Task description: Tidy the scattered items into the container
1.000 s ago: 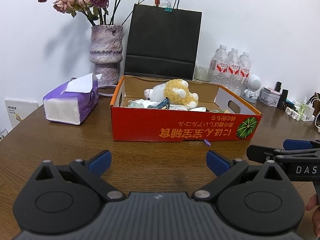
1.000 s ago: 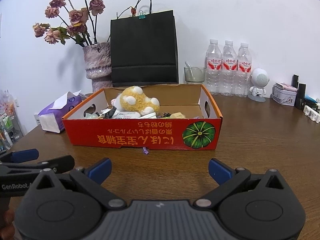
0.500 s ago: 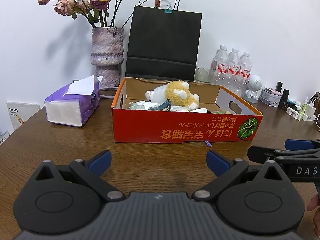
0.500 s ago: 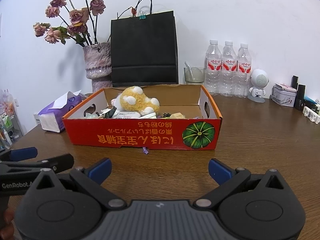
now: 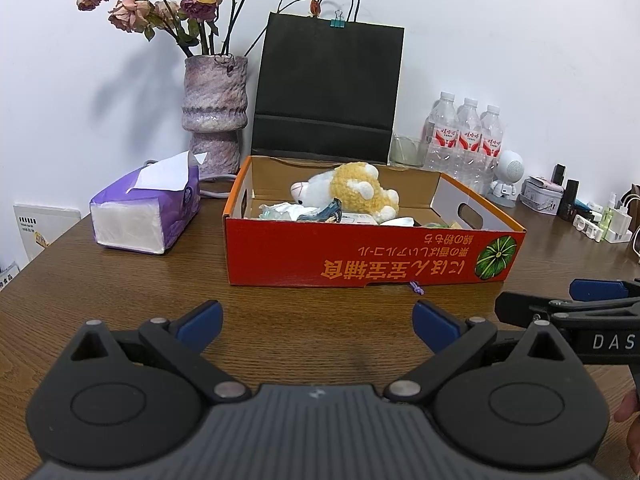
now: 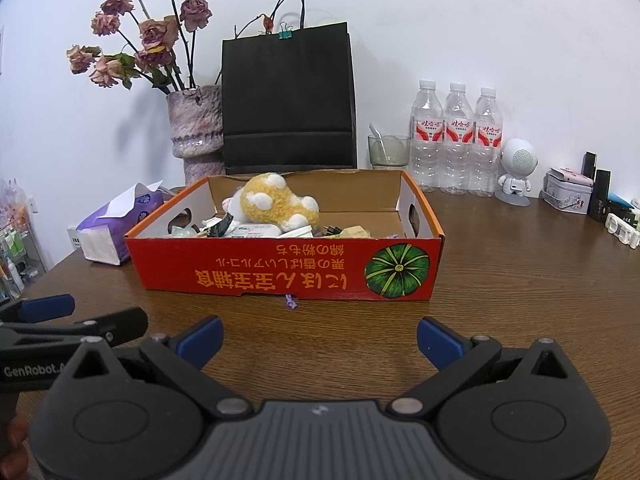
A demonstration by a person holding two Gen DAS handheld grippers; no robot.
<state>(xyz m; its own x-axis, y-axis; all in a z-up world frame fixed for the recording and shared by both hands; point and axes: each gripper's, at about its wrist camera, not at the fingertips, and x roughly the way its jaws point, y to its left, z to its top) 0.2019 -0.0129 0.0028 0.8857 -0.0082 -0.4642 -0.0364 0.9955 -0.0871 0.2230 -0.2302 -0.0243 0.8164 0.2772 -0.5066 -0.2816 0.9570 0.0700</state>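
A red cardboard box [image 5: 360, 256] [image 6: 280, 272] with a pumpkin print stands on the wooden table. A yellow and white plush toy [image 5: 352, 190] [image 6: 276, 202] and several small items lie inside it. A small purple bit [image 5: 418, 289] [image 6: 290, 303] lies on the table at the box's front wall. My left gripper [image 5: 316, 320] is open and empty, short of the box. My right gripper [image 6: 318, 334] is open and empty, also short of the box. Each gripper shows at the edge of the other's view.
A purple tissue pack [image 5: 148, 208] lies left of the box. A vase of dried roses [image 5: 214, 116] and a black paper bag [image 5: 328, 88] stand behind it. Three water bottles [image 6: 456, 136], a glass, a white figure [image 6: 516, 172] and small items line the back right.
The left wrist view has tilted up slightly, so the box sits a little lower in it. Both grippers stay open and empty.
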